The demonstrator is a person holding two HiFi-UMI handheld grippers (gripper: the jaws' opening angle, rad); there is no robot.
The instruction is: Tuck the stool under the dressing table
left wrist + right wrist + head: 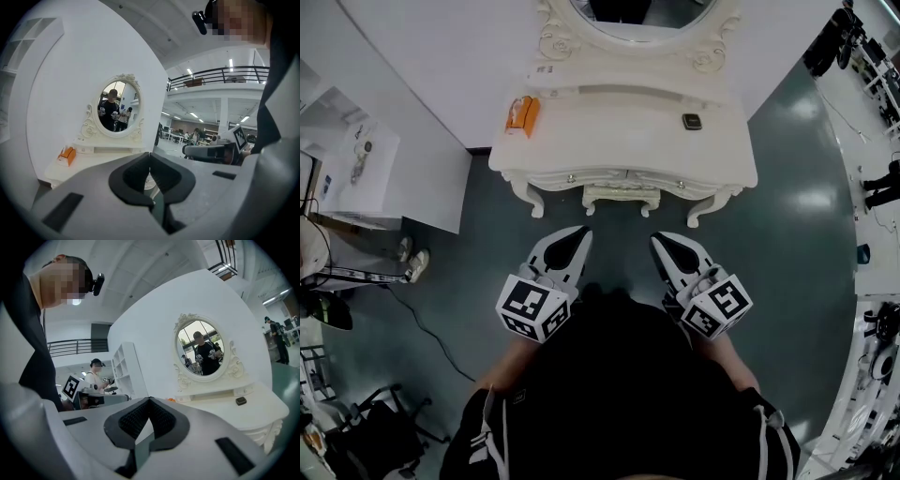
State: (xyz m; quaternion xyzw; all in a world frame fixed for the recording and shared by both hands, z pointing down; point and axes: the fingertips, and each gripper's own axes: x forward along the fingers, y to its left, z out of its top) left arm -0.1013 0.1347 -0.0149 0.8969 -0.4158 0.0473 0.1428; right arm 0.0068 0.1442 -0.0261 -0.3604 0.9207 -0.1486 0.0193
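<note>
Dressing table (619, 127) against white wall (441, 56), on dark green floor (787, 234)

The head view looks steeply down from above the person, close over the left tool (579, 232) and right tool (660, 240), onto the front edge of the worktop (619, 131). Each tool view looks nearly level along its own jaws toward the mirror (117, 110), from before that front edge. All three share worktop and mirror.

Orange box (522, 114) far left, small dark object (692, 121), perhaps watch, well apart to right; shoes (418, 265) on dark floor (787, 234).
</note>
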